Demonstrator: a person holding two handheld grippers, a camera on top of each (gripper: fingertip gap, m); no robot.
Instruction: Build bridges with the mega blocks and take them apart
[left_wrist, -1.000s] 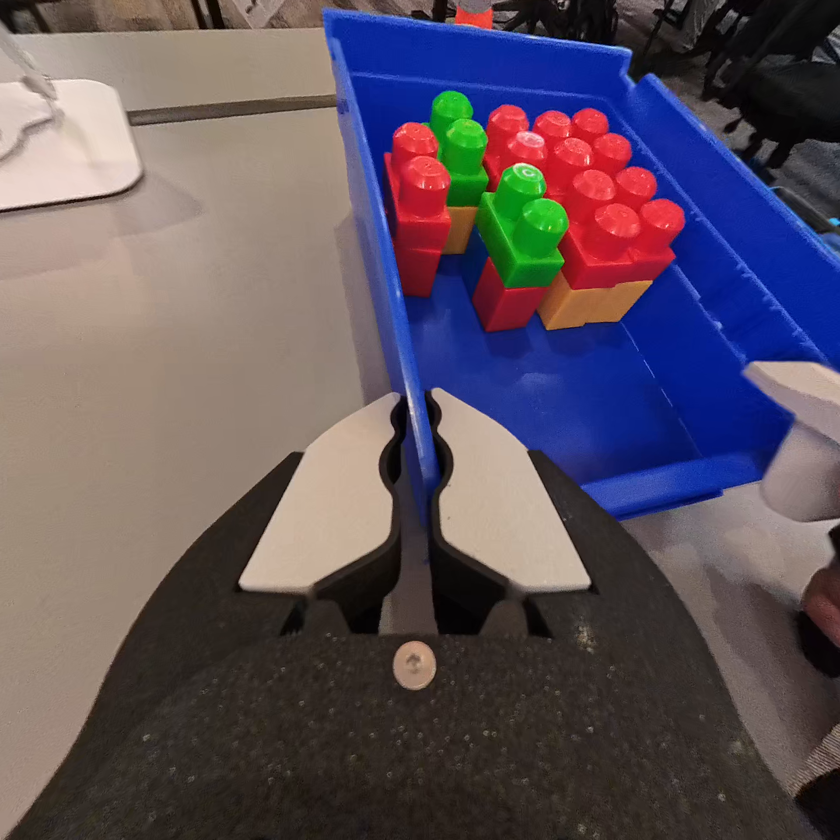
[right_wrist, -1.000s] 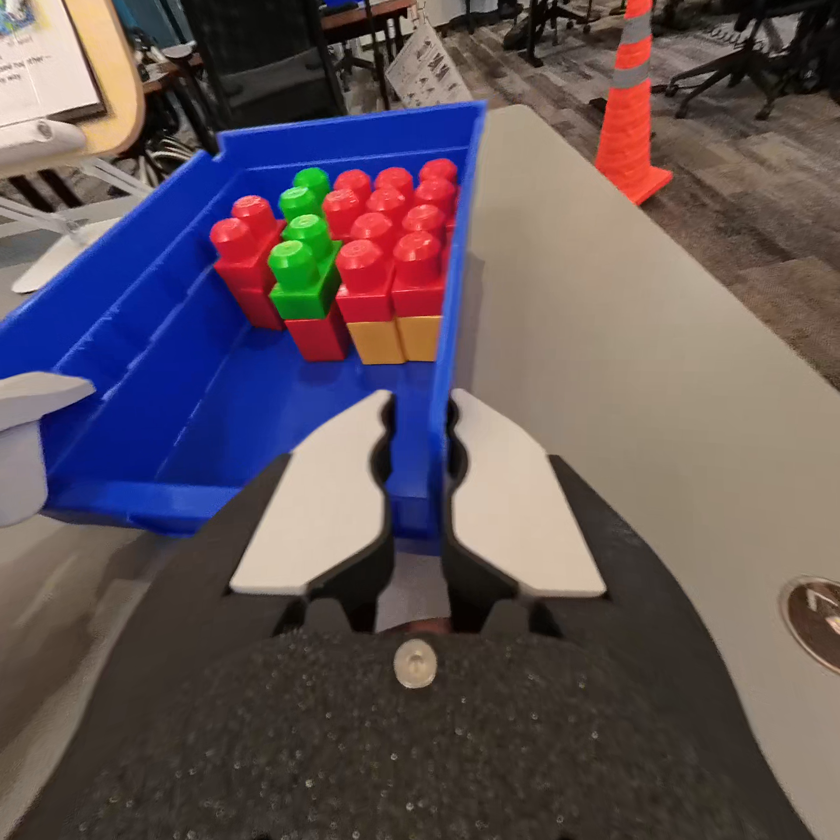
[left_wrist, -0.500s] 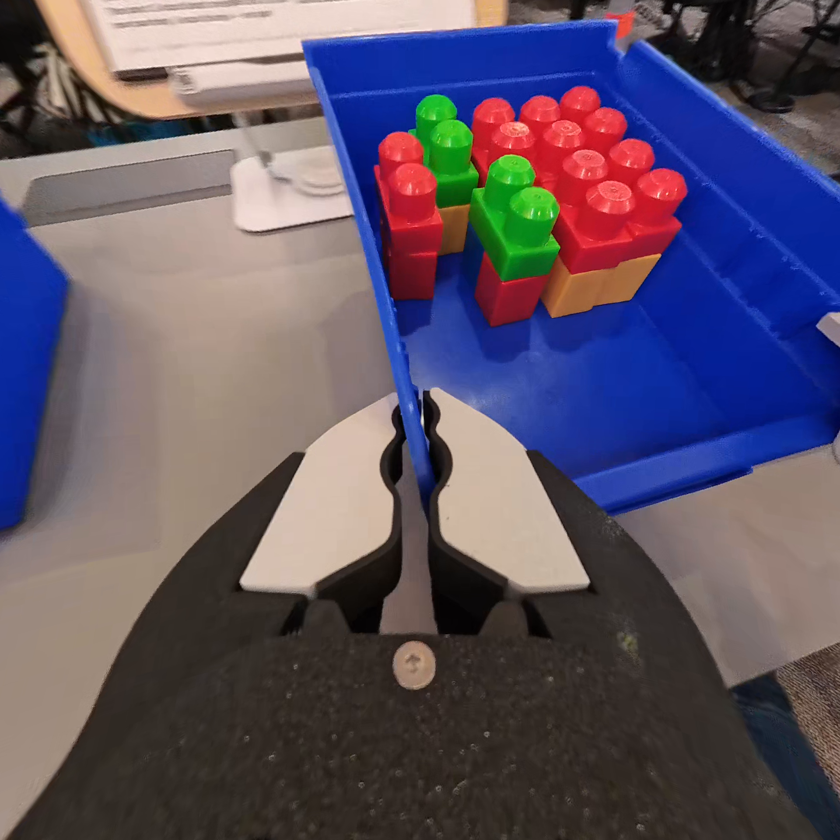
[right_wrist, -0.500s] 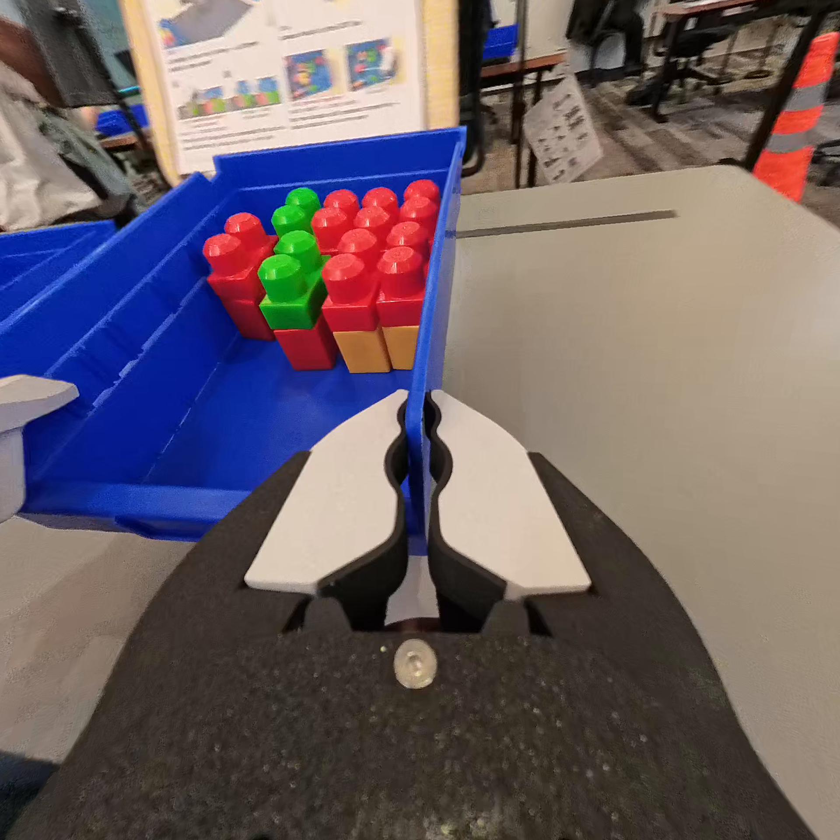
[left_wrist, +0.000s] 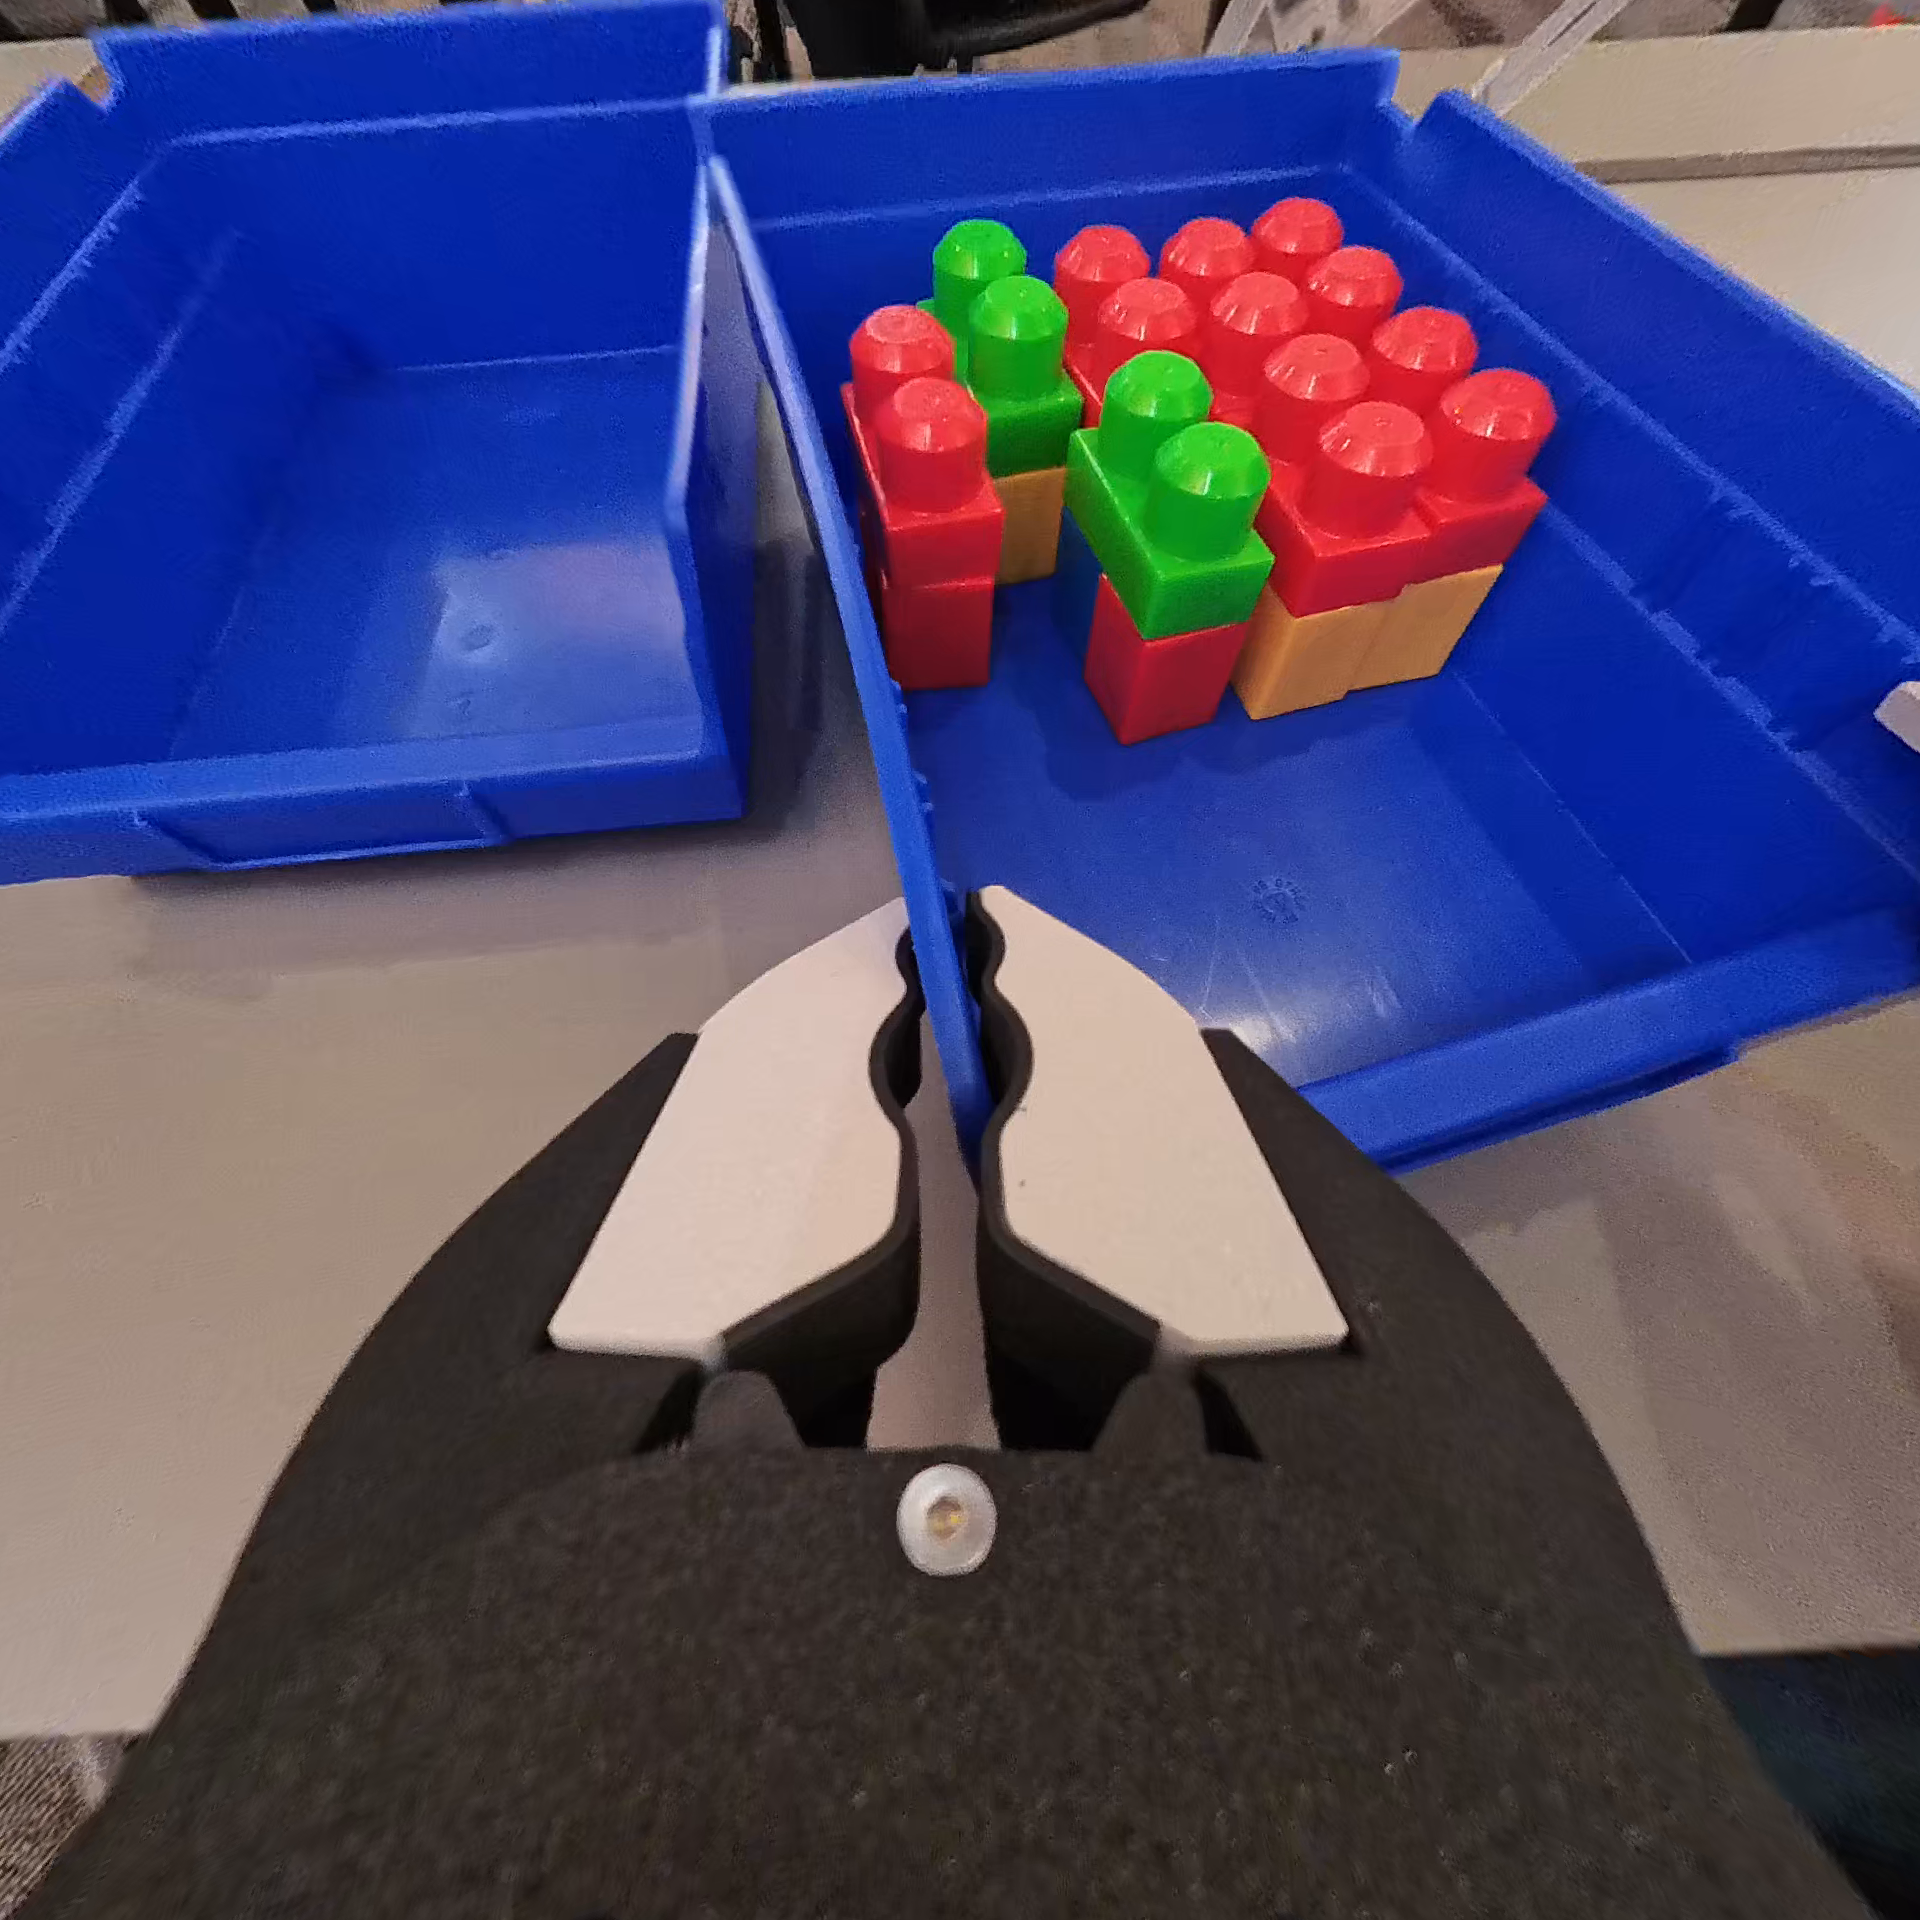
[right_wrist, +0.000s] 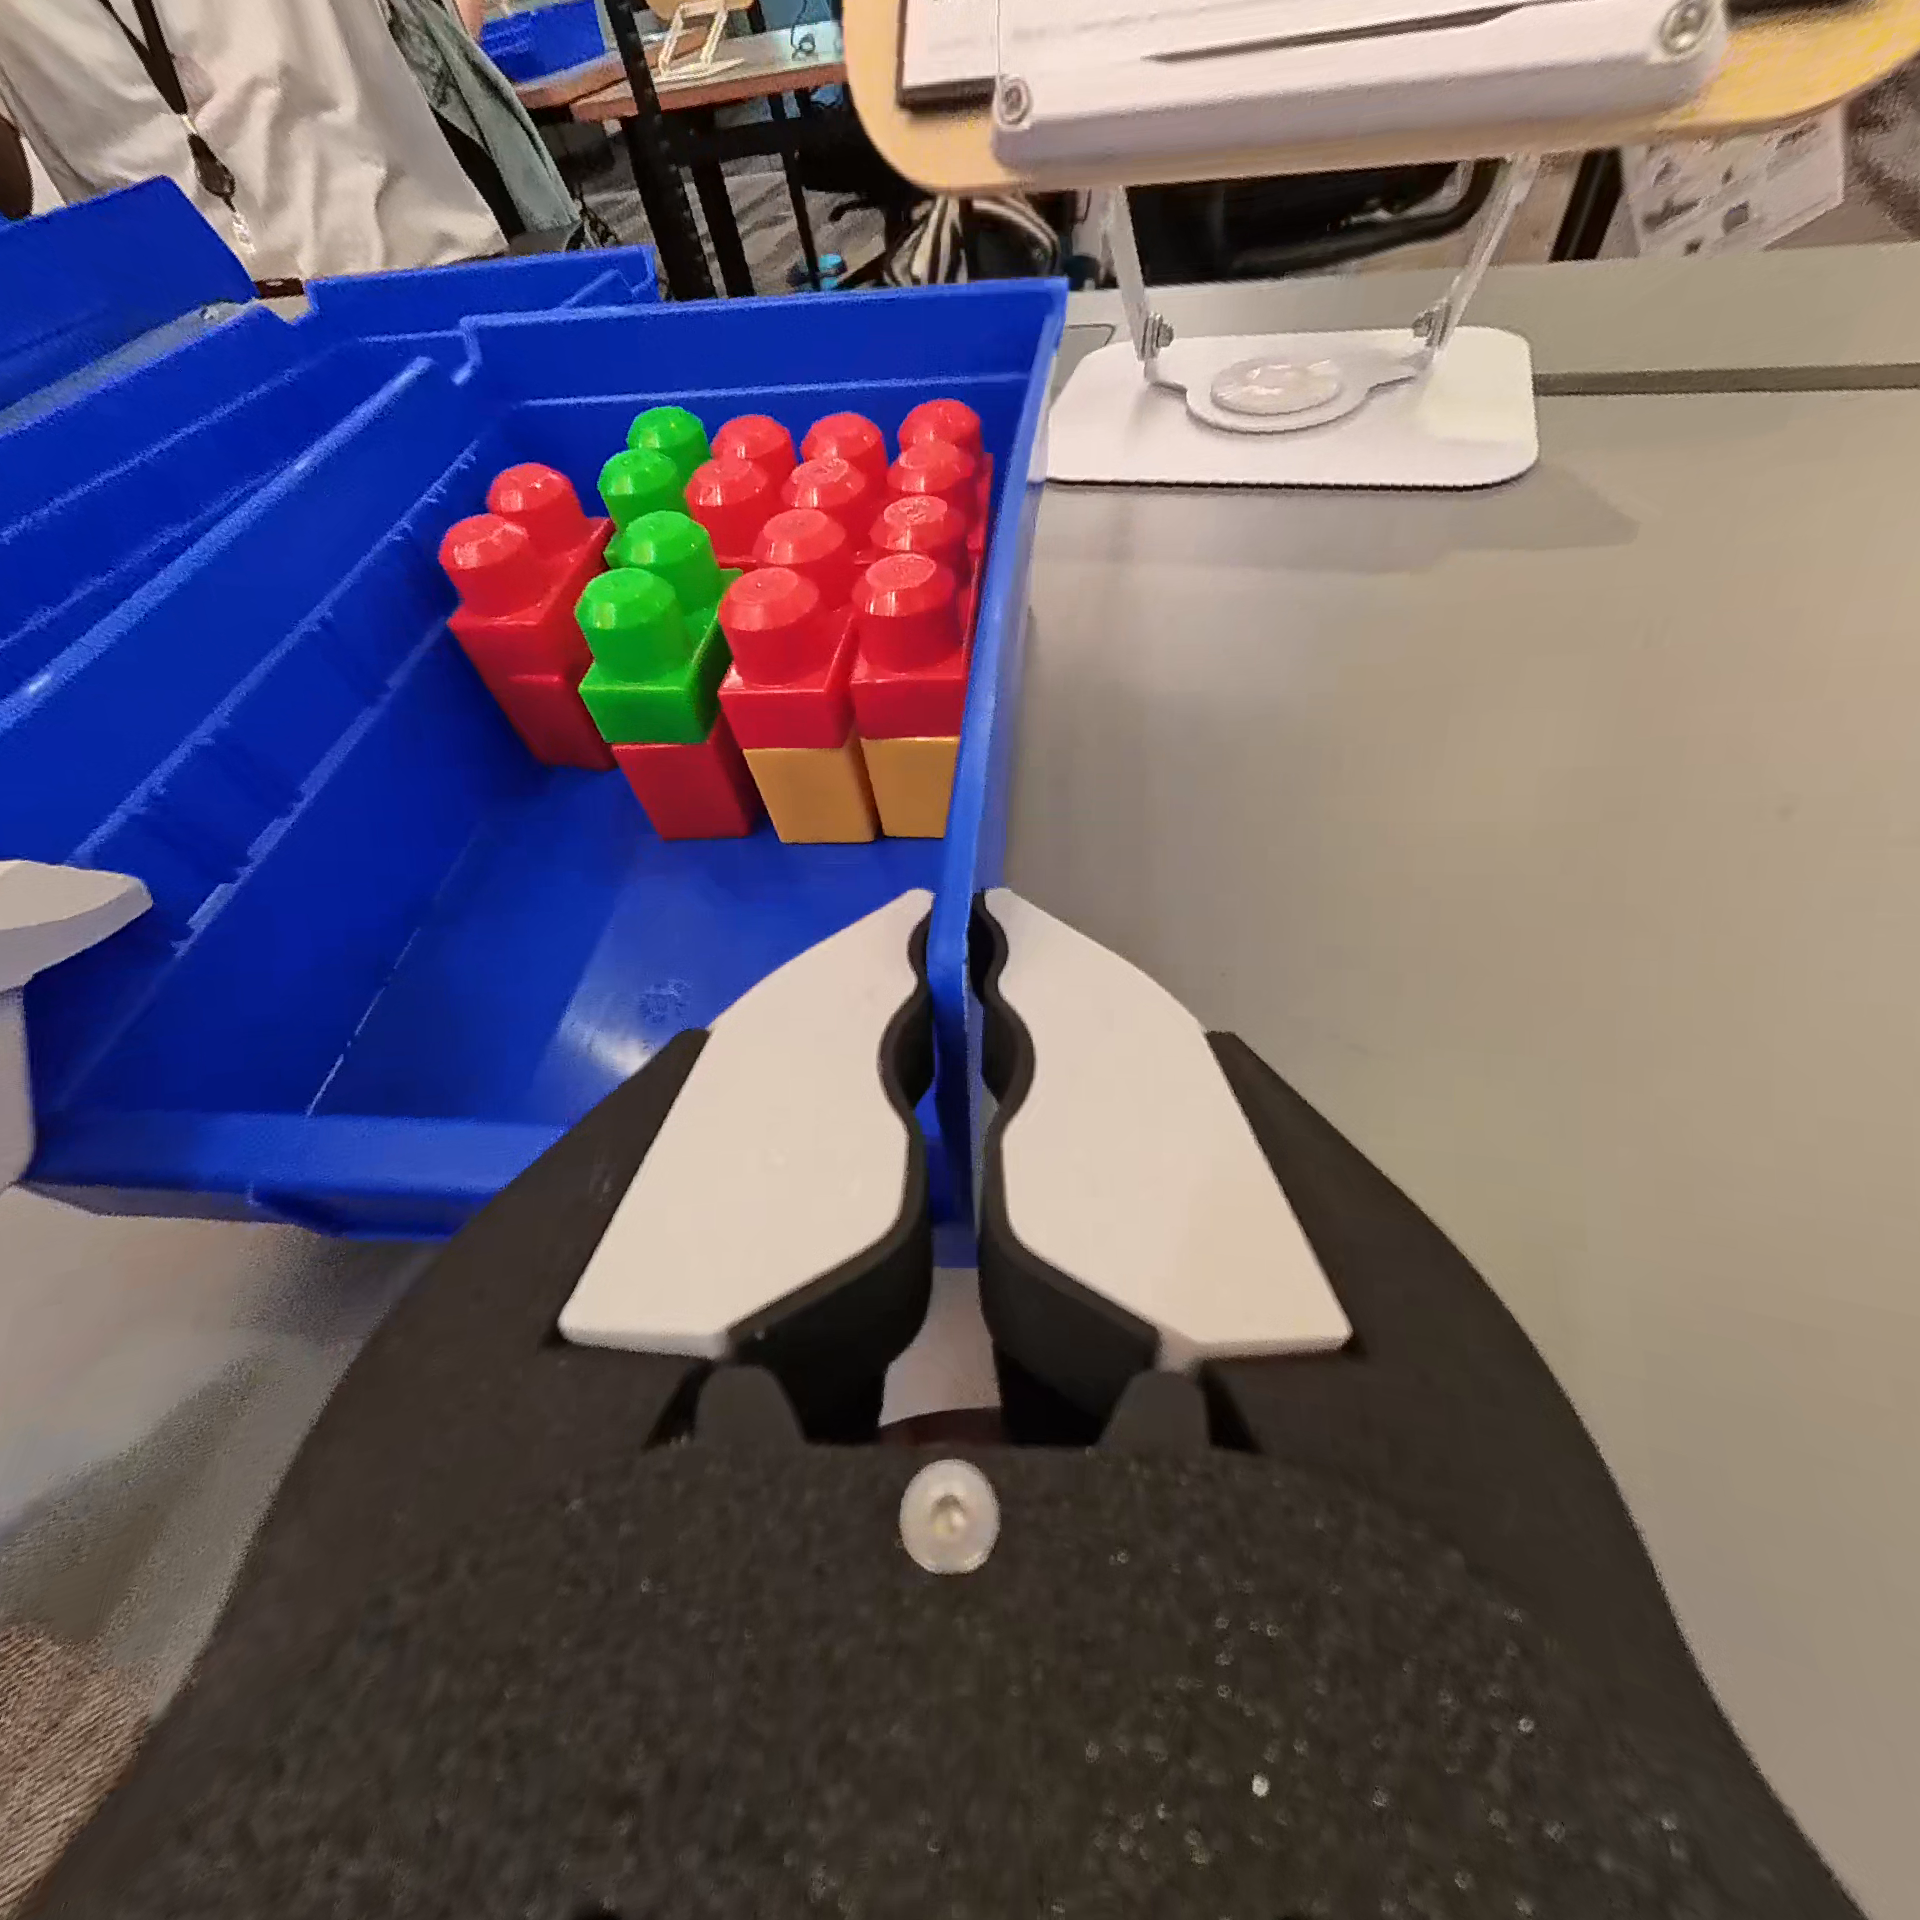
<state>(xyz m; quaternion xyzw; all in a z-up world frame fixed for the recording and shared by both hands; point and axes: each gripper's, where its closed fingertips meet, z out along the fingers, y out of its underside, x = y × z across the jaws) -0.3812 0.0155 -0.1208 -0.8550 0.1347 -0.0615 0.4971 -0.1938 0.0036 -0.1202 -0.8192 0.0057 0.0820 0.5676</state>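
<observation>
A grey tabletop (right_wrist: 1455, 831) in a busy workroom carries two blue bins side by side, with office chairs and a person's white sleeve blurred behind. Nearest the cameras, the left tool (left_wrist: 940, 925) is clamped on the left wall of the blue bin (left_wrist: 1558, 1049) that holds the blocks, its pale fingers pressed flat against either side of the thin plastic. The right tool (right_wrist: 951, 920) grips the opposite wall the same way, near the front corner. With one tool on each side wall, the bin is probably held like this so that it can be lifted or slid level without tipping its load. Farther in, toward the back of that bin, the mega blocks (left_wrist: 1195, 468) stand upright in a tight cluster: red bricks stacked on orange ones at the right, green ones on red and orange toward the left, and a red stack beside the left wall. They are packed away rather than spanning anything, so bridge building looks not yet begun, or already undone. Just beside the held bin on the left sits an empty blue bin (left_wrist: 364, 769), their walls close together. Beyond the right wall, a white stand base (right_wrist: 1299, 416) rests on the tabletop, supporting a board overhead.
</observation>
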